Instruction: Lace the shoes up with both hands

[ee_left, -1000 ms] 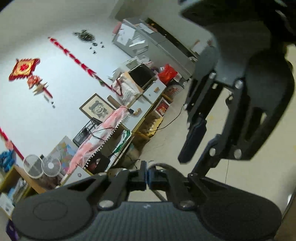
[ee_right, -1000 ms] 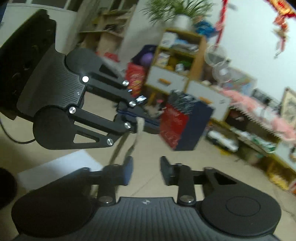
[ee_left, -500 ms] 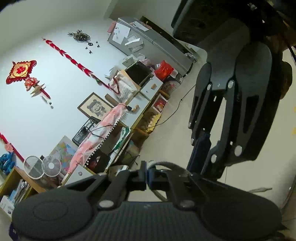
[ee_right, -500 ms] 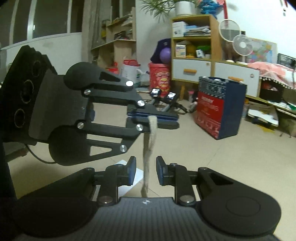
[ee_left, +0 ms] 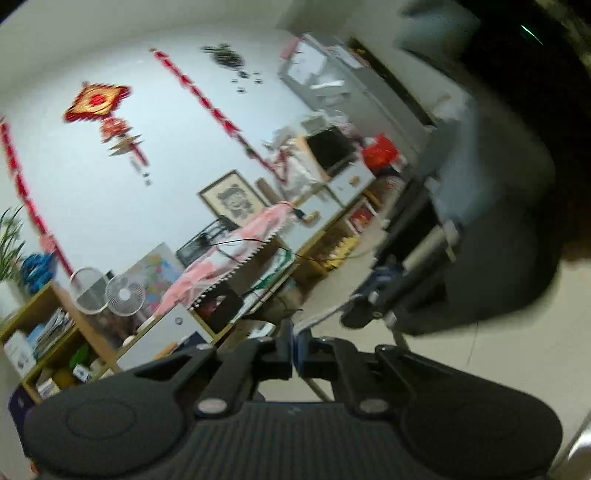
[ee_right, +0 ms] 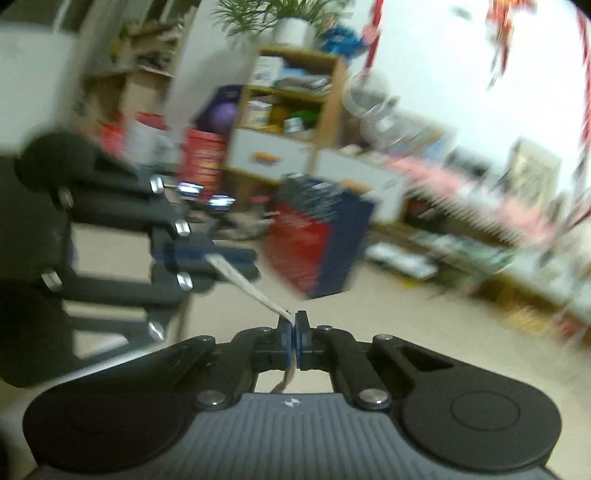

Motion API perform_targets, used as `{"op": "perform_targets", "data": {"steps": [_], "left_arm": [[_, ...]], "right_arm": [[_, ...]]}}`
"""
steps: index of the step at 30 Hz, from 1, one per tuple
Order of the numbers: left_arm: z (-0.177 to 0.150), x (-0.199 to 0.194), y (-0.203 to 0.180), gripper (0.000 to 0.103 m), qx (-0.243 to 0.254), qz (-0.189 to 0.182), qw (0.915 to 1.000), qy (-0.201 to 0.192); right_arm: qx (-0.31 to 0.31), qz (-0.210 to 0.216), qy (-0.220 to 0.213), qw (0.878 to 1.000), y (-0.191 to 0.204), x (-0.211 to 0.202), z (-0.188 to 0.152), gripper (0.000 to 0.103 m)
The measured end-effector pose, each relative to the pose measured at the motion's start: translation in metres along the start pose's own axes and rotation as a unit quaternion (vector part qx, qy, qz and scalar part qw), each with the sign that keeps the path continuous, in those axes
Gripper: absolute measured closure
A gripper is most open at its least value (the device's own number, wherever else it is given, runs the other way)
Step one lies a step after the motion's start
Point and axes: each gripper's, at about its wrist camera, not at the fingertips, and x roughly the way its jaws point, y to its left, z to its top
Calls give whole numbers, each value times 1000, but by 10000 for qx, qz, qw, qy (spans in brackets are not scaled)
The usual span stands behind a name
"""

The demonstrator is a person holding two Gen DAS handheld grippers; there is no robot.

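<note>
floor (ee_right: 424, 332) of pale, smooth beige fills the lower room, and a white wall (ee_left: 110, 184) carries a red knotted hanging (ee_left: 98, 101) and a framed picture (ee_left: 232, 199). wooden shelving (ee_right: 295, 107) with white drawers holds boxes and a purple ball; a potted plant (ee_right: 280, 14) stands on top. just in front of it a navy and red paper bag (ee_right: 317, 251) stands on the floor, its print too blurred to read. pink cloth (ee_left: 229, 254) drapes over a low cabinet, near two small round fans (ee_left: 123, 293).

the right gripper (ee_right: 294, 334), matte black with ribbed housing and blue pads, has its jaws closed on a flat, woven, off-white shoelace (ee_right: 245, 282). the lace runs taut, up and to the left, to the left gripper (ee_right: 221, 258), whose jaws are also clamped on it. in the left wrist view the left gripper (ee_left: 294, 345) shows its pads pressed together, with the lace stretching toward the blurred right gripper (ee_left: 373, 291). no shoe shows in either view.
</note>
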Motion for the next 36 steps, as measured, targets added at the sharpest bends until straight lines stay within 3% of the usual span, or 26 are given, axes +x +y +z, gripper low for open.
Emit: {"op": "perform_targets", "data": {"steps": [2,8,14,21,28,36], "left_arm": [[0,-1,2,100,-235,72,9997,25],[-6,-6,8,100,-677,251,9974,54],[-11,-4,15,100,-869,438,9951,155],[-22,-4,30,100,-1194,637,9902,331],[-31,-6,41,100,-1421,820,9851,512],[-45,2,60,99,-1737,912,9776,761]], "right_arm": [[-295,-557,-52,9980,14,2,-12,101],[-68,-1522,-63,9883,4,7,-47,102],[-156,-2077,59,9780,-18,12,-68,102],[56,-2791,522,9588,-54,3,-112,102],[488,-3205,1078,9398,-85,-10,-159,102],[806,-3148,1652,9312,-100,-27,-196,102]]}}
